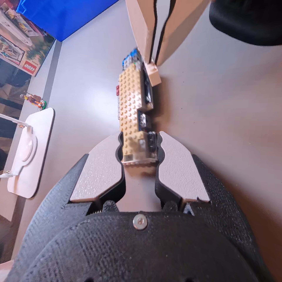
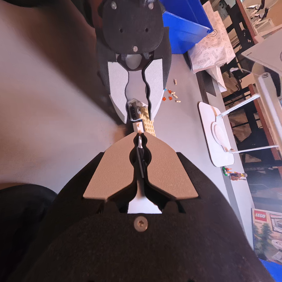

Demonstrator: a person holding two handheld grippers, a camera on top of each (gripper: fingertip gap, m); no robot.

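— Nearest the lens, what is gripped by the left claw (image 1: 139, 143)?
— One end of a tan brick model (image 1: 131, 106) is clamped between its part-open jaws; both pads (image 1: 119, 146) seem pressed on its sides. The rest is stretched out ahead, over the grey table (image 1: 85, 85).
— And the right claw (image 2: 140, 135)?
— It is nearly shut on a thin white plate (image 2: 138, 127), held edge-on at the tips, touching the model's far end.
— How is the model likely handled?
— It is judged light and stiff, but easily snapped apart at the studs. The thick end is best held, never the thin overhang. Loose bits (image 2: 172, 95) are left lying beyond, to the right.
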